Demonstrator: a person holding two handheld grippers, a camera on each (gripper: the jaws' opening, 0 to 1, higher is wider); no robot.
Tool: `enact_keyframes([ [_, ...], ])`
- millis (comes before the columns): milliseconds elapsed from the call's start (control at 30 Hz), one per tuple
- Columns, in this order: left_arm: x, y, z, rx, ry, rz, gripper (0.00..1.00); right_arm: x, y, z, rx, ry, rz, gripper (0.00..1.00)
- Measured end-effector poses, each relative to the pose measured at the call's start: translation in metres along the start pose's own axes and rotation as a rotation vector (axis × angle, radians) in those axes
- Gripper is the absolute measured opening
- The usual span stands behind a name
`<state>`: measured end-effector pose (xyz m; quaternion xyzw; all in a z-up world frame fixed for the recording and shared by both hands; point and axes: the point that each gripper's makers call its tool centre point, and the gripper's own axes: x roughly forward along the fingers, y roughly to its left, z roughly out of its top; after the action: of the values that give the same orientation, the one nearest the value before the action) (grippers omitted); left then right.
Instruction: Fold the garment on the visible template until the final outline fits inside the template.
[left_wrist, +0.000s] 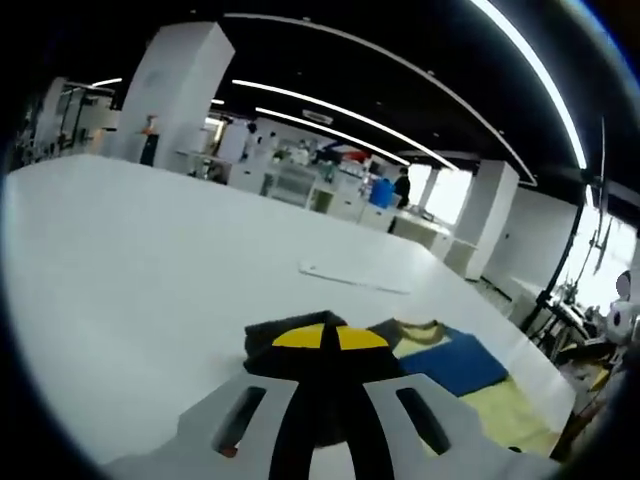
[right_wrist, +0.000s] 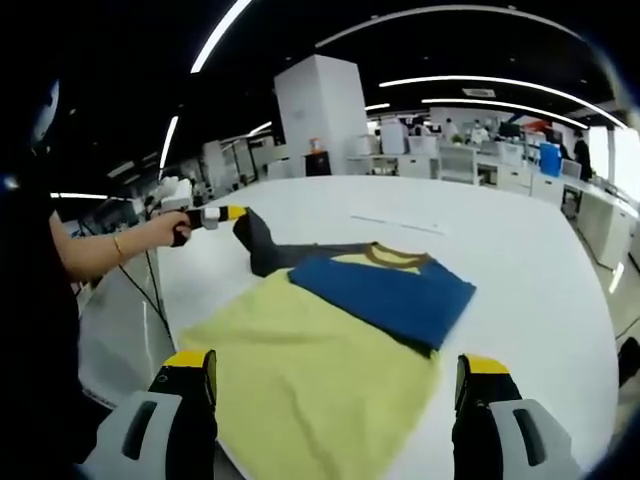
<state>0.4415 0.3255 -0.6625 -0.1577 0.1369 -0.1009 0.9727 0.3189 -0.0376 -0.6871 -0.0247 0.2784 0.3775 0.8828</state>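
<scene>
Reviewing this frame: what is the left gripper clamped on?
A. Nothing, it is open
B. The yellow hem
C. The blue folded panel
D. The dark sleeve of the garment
D: in the right gripper view the left gripper pinches the dark sleeve, pulled out from the garment.

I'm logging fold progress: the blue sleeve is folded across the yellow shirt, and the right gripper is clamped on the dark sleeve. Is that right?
Not quite: the left gripper is the one clamped on the dark sleeve, as the right gripper view shows. The right gripper hangs open above the yellow shirt. The blue sleeve does lie folded across it.
</scene>
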Motion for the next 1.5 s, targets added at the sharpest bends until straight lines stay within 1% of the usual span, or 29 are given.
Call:
enact_keyframes([
  [233, 0.015, -0.021, 0.004, 0.013, -0.001, -0.058, 0.0, -0.002, -0.003, -0.003, 0.003, 0.004, -0.017, 0.99],
  [400, 0.023, -0.034, 0.006, 0.017, -0.004, -0.083, 0.0, -0.003, -0.004, -0.005, 0.009, 0.002, -0.026, 0.99],
  [567, 0.033, -0.053, 0.009, 0.022, -0.01, -0.118, 0.0, -0.001, 0.001, -0.011, 0.017, 0.009, -0.013, 0.99],
  [767, 0.044, -0.073, 0.01, 0.021, -0.01, -0.162, 0.0, -0.001, 0.006, -0.013, 0.015, 0.014, -0.005, 0.99],
  [933, 0.051, -0.089, 0.013, 0.016, -0.015, -0.192, 0.0, -0.002, 0.003, -0.016, 0.019, 0.02, -0.024, 0.99],
  [1233, 0.063, -0.114, 0.018, 0.019, -0.017, -0.24, 0.0, -0.004, 0.003, -0.016, 0.019, 0.02, -0.025, 0.99],
  [1333, 0.066, -0.123, 0.018, 0.03, -0.011, -0.257, 0.0, -0.004, 0.003, -0.017, 0.017, 0.024, -0.025, 0.99],
  [1500, 0.073, -0.14, 0.008, 0.063, 0.018, -0.286, 0.0, -0.006, 0.001, -0.018, 0.02, 0.026, -0.031, 0.99],
])
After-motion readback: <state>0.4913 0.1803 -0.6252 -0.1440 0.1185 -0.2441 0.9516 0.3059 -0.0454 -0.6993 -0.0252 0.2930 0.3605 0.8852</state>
